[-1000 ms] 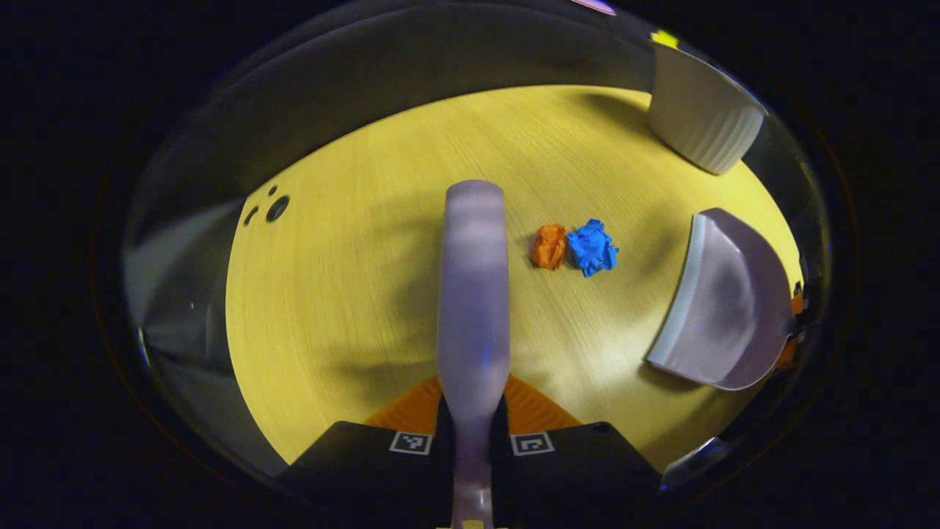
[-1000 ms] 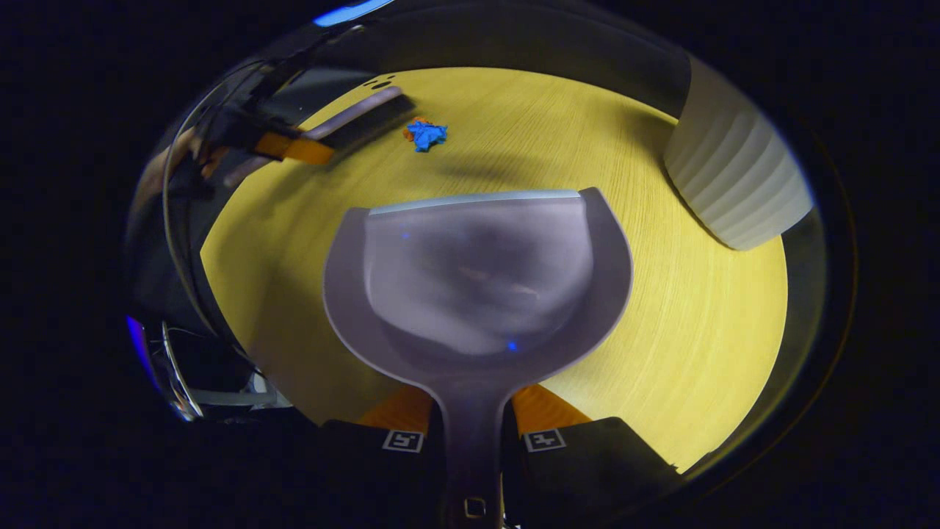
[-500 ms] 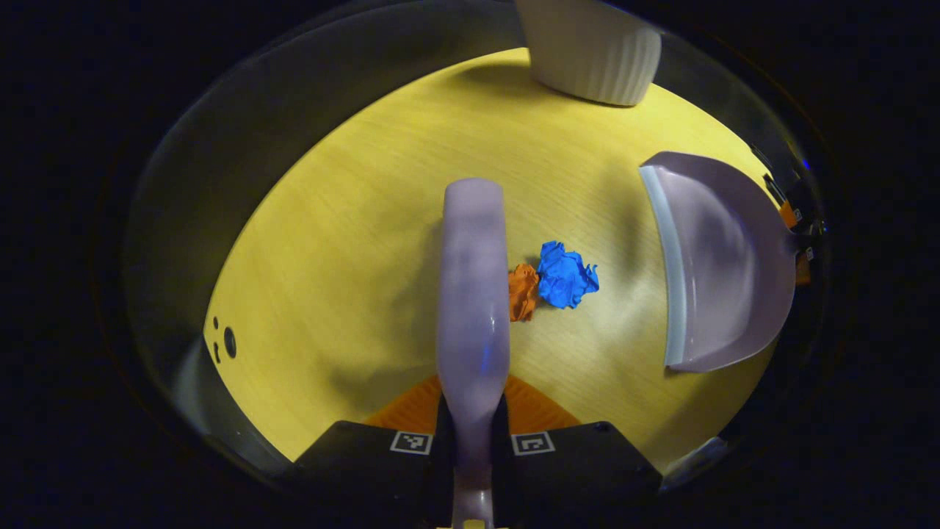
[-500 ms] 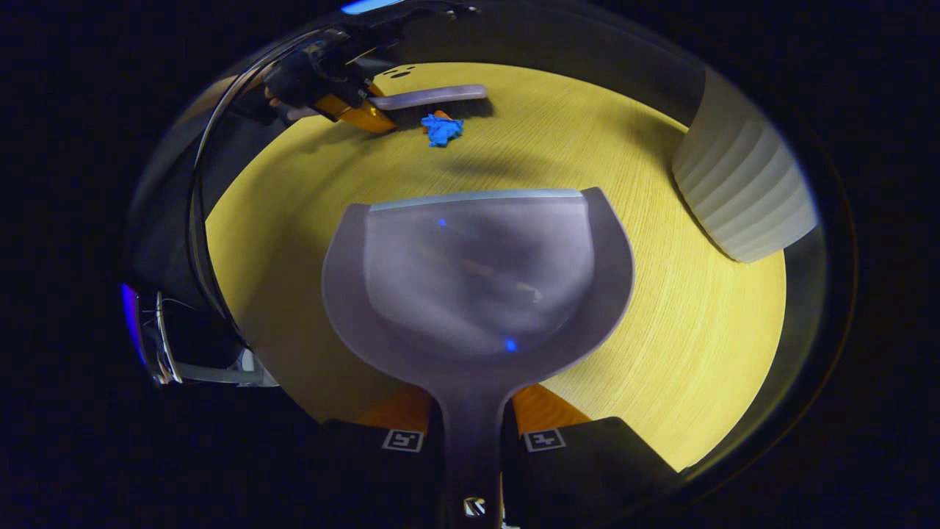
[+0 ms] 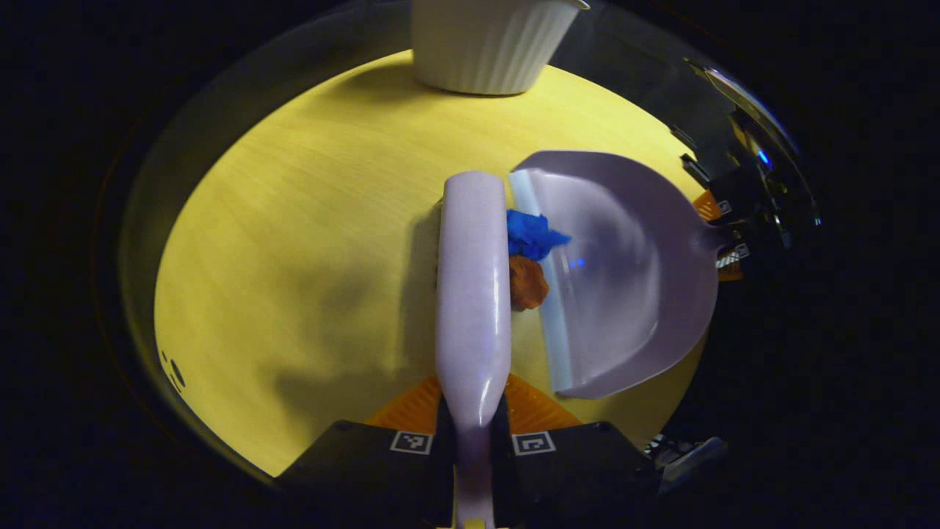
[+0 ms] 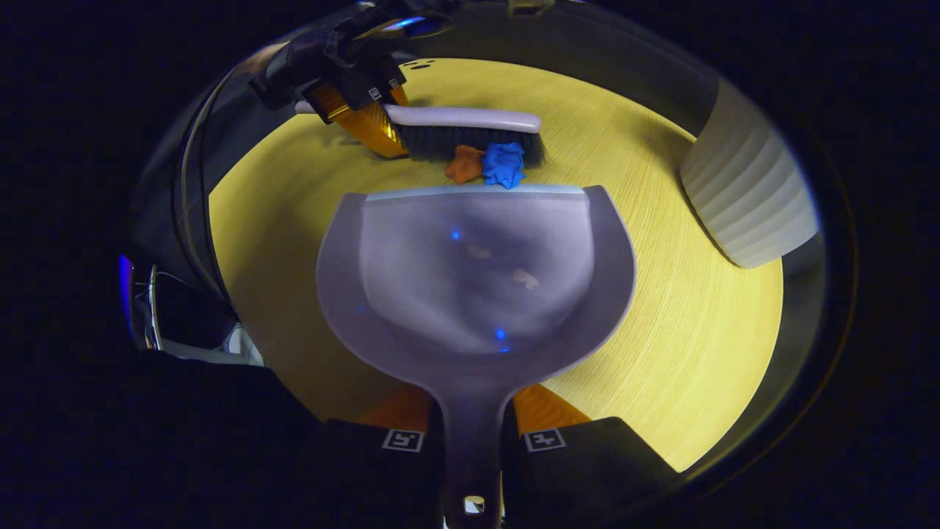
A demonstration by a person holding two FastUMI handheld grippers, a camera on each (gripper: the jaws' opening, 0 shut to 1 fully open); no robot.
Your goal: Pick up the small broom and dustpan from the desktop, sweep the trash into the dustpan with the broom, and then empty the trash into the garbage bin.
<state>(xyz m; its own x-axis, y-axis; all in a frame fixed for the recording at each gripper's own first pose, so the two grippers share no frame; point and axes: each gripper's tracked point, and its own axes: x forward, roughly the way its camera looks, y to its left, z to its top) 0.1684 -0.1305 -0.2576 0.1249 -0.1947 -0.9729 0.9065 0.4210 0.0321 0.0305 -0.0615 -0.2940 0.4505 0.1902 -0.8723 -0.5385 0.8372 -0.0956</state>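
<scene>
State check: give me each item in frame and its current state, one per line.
Left claw: shut on the pale lilac plastic broom.
Right claw: shut on the pale lilac plastic dustpan, front lip at the trash.
Crumpled blue paper wad: at the dustpan lip, against the broom.
Crumpled orange paper wad: on the yellow wooden desktop, between broom and lip.
White ribbed garbage bin: upright, untouched.
</scene>
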